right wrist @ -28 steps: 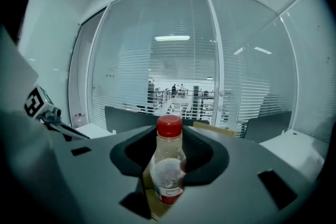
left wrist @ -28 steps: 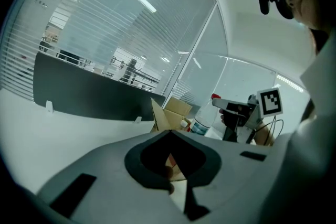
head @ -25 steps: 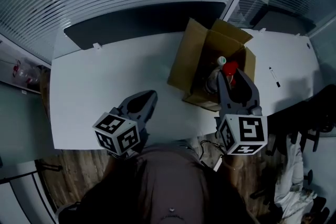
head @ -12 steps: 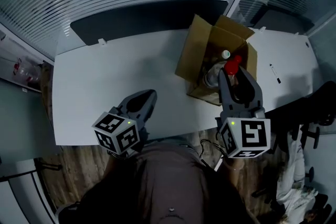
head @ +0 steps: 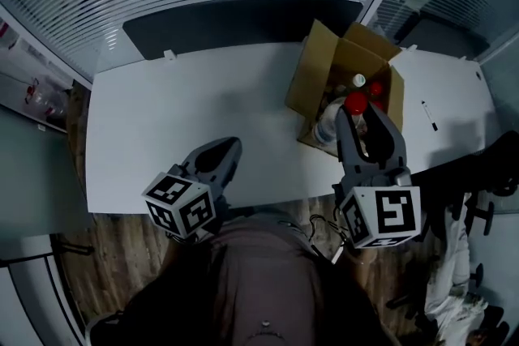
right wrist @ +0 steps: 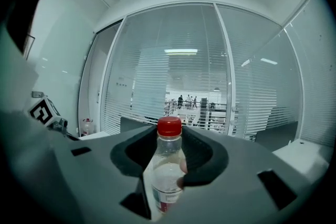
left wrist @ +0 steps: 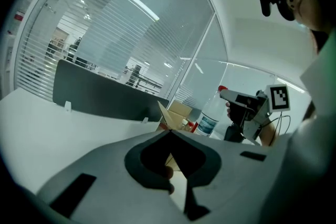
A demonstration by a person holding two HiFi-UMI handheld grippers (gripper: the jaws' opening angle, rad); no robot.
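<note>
My right gripper (right wrist: pixel 169 136) is closed on a clear plastic bottle (right wrist: pixel 167 165), jaws pressed to either side of its body below the shoulder. It stands upright with a red screw cap (right wrist: pixel 169 126) and looks mostly empty. A label wraps the lower part: from my left gripper's view it shows as a blue-and-white band (left wrist: pixel 208 124), from the right gripper's view I see only a white strip with red at the bottom, and the print is too small to read in either. The bottle's base is cut off behind the jaws.

In the head view the bottle (head: pixel 354 104) hangs over the near edge of the open cardboard box (head: pixel 312 81), which stands on the white surface (head: pixel 195 105). Inside the box are two more caps, one white (head: pixel 358 80) and one red (head: pixel 375 88) — their bodies are hidden by the flaps.

My left gripper (head: pixel 223 151) is well to the left of the box, jaws shut with nothing between them.
</note>
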